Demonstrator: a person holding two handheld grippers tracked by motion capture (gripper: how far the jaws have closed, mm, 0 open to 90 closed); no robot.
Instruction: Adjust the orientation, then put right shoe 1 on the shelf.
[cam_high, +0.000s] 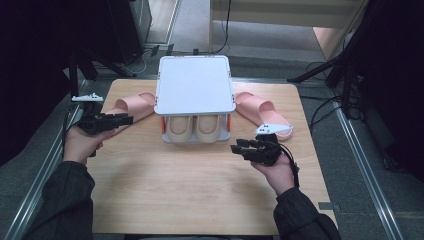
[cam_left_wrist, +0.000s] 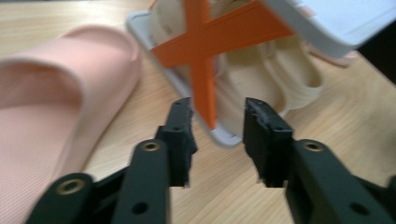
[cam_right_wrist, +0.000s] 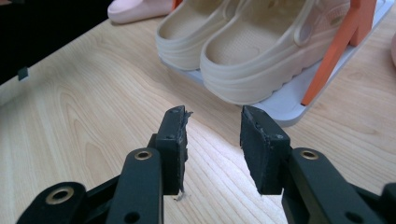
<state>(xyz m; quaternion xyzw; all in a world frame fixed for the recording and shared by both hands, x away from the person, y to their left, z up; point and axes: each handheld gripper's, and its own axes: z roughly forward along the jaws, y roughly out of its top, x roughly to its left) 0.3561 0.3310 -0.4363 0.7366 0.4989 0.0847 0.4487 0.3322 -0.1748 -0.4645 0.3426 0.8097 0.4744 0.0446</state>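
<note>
Fingers: both grippers apart, nothing held | left gripper (cam_high: 125, 119) near pink slipper (cam_high: 131, 106) | right gripper (cam_high: 239, 148) near rack (cam_high: 195, 85)

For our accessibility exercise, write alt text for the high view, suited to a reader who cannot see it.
A white two-tier shoe rack stands on a wooden table, with a beige pair of clogs on its lower shelf. A pink slipper lies at each side. The person holds the left hand-held gripper and right hand-held gripper toward the rack.

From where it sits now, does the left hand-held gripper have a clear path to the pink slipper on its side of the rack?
Probably yes. The left hand-held gripper is right beside the pink slipper, jaws apart with nothing between them. Only bare table lies around it, and the rack stands off to the side.
</note>
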